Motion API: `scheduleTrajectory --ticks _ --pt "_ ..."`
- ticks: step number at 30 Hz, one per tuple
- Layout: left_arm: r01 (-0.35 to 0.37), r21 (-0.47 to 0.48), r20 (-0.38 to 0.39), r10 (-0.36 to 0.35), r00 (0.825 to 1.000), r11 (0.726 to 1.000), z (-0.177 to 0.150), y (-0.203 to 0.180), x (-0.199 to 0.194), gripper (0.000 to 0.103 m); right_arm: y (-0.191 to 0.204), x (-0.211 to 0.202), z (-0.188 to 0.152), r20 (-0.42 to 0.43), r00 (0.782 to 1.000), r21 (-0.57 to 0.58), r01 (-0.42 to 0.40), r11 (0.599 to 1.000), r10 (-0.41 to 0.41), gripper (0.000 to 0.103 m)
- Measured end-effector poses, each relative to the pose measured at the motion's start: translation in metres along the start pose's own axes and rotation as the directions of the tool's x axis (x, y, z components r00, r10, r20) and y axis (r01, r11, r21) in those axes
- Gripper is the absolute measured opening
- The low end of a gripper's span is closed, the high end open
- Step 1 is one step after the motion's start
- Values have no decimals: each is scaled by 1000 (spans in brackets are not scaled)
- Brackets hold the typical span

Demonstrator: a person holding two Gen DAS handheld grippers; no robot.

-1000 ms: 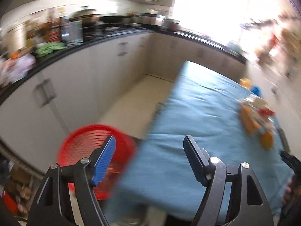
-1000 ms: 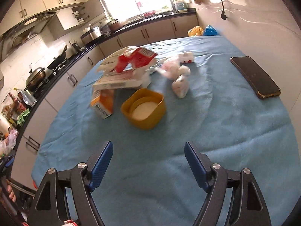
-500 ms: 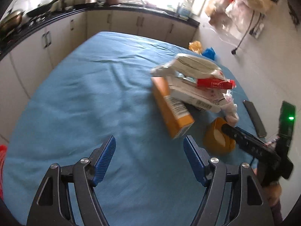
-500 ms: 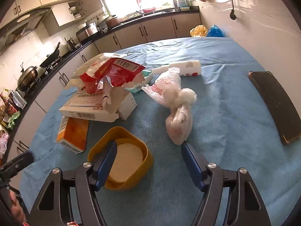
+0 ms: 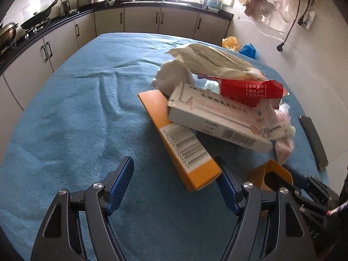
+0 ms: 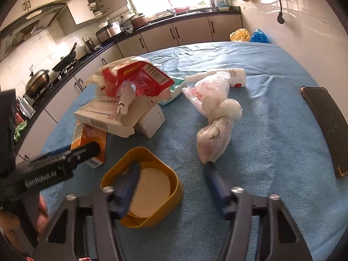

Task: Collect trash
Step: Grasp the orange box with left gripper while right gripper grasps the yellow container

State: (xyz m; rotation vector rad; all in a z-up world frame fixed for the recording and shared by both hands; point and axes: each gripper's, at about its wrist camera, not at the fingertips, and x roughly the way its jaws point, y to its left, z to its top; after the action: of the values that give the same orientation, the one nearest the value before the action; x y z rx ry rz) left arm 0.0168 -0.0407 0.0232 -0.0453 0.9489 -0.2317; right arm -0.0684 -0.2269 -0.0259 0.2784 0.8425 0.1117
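Observation:
A heap of trash lies on the blue-clothed table (image 5: 76,113): an orange box (image 5: 180,139), a white carton (image 5: 217,119), a red wrapper (image 5: 250,89) and a beige bag (image 5: 213,61). My left gripper (image 5: 174,182) is open, and the orange box's near end sits between its fingers, close to the right one. My right gripper (image 6: 171,184) straddles the wall of a yellow bowl (image 6: 152,158). Its left finger is inside the bowl and its right finger outside. The jaws are closing, with a gap still showing at the outer finger. A knotted white plastic bag (image 6: 217,134) lies just beyond.
A black phone (image 6: 326,126) lies near the table's right edge. A white bottle (image 6: 235,77) lies behind the bag. Yellow (image 6: 239,34) and blue (image 6: 258,35) bags sit past the far edge. Kitchen counters (image 5: 152,4) with pans run along the left and back.
The left view swung from a red basket beside the table onto the trash heap. The right gripper moved forward over the yellow bowl and its jaws narrowed around the bowl's wall.

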Motion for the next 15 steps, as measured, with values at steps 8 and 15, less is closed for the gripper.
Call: scheduleTrajectory --ticks 8,15 --pt "8 -70 -15 -9 1000 998 11 14 13 52 7 -1 -6 -10 1000 -36 3 999 -3 29" --pt "-7 -42 8 7 1000 999 -1 13 -14 22 8 -5 -12 -7 1000 -40 -24 999 24 19"
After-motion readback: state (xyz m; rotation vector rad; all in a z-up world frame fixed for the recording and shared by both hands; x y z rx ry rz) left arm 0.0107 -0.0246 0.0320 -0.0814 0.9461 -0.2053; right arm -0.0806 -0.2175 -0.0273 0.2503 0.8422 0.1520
